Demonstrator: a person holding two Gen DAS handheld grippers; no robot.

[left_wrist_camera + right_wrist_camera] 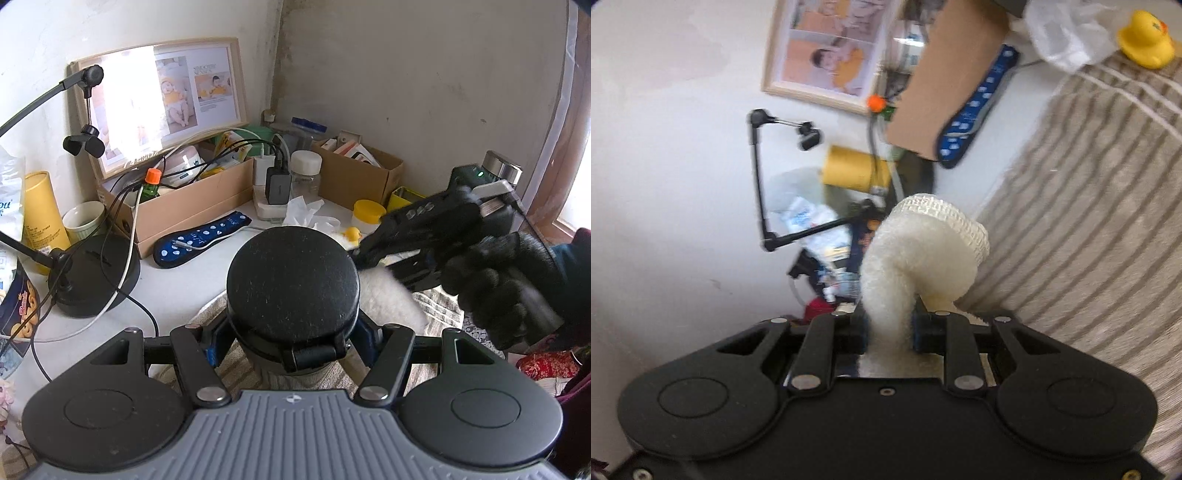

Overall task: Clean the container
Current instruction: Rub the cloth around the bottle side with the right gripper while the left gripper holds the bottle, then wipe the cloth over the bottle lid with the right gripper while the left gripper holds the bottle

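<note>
Wiping is the step judged to be in hand: the container (293, 291), lid shut, is clamped upright between the left gripper's (291, 343) fingers over a striped cloth (1089, 206) on the tabletop (177, 288). A white rag (916, 258) is pinched in the right gripper's (888, 332) closed fingers beside the lid's edge. Next, the rag should be pressed against the lid and rubbed across it.

right gripper (888, 332): jaws squeezed on a fluffy white cloth (916, 251), middle of frame | cloth curls up over the jaws | striped brown towel (1089, 229) fills the right side | yellow rubber duck (1147, 38) upper right | picture frame (827, 48) at top, view tilted
</note>
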